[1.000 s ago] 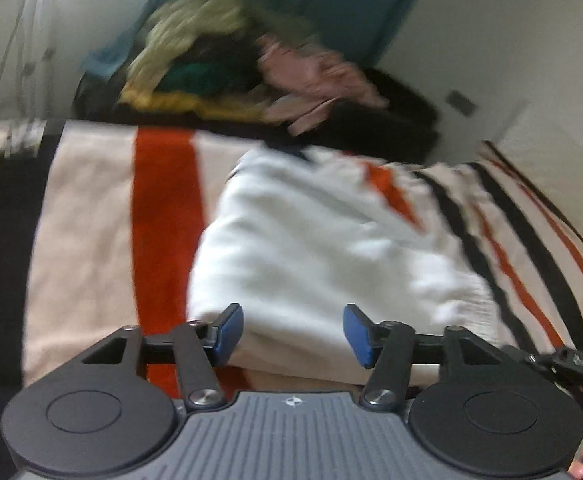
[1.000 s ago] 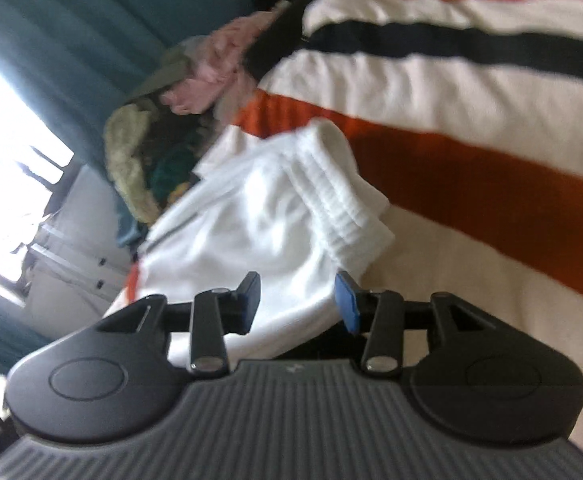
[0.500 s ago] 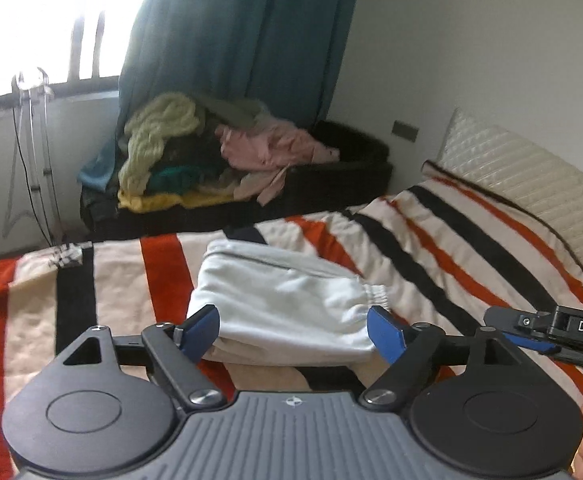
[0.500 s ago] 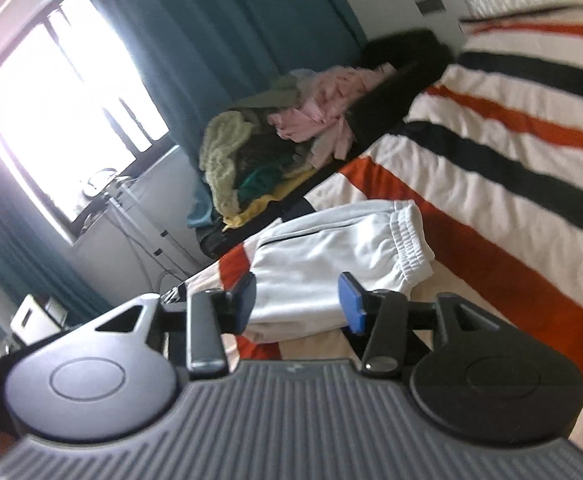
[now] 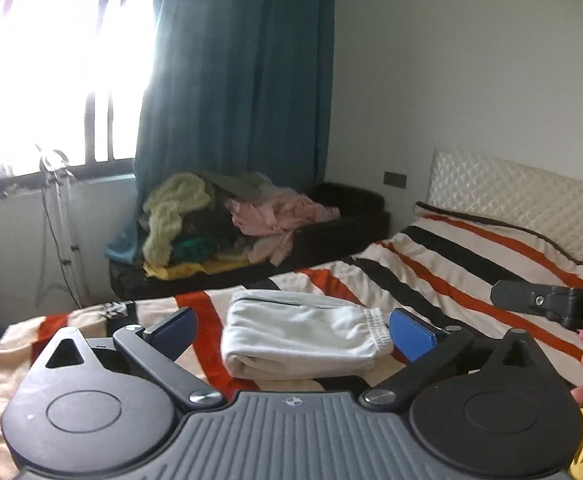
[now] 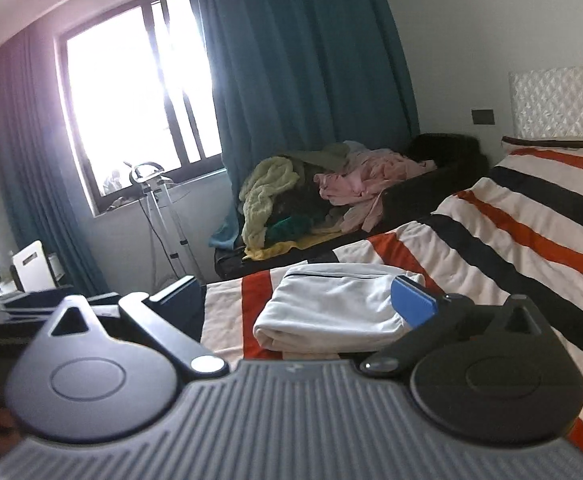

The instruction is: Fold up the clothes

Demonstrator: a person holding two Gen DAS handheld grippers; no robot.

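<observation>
A white garment (image 5: pixel 303 330), folded into a compact rectangle with its gathered elastic cuff or waistband at the right end, lies on the striped blanket (image 5: pixel 443 276) of a bed, near the foot-end edge closest to the cameras. Both tools are held back from it and above the bed: the left hand-held gripper (image 5: pixel 291 330) has its blue-padded fingers spread wide with nothing between them, and the right hand-held gripper (image 6: pixel 295 294) is likewise spread wide and empty. The bundle already lies as a fold would leave it, layers stacked and edges fairly square; whether more folding awaits it cannot be told from this scene. Beyond the bed a heap of unfolded clothes (image 5: pixel 227 220), pale green, pink and dark pieces tangled together, sits on a dark low bench (image 5: pixel 331 228) beneath a teal curtain (image 5: pixel 239 80) and a bright window (image 5: pixel 59 76). The white fabric looks like soft, light knit: limp, likely to sag and shed its layers if lifted by one corner. A secure hold would probably be a pinch through all layers at the thick rolled edge on the left, with the other tool taking the ribbed elastic end, which offers a firmer, less slippery ridge. The blanket beneath appears plush and could snag in a low pinch.
</observation>
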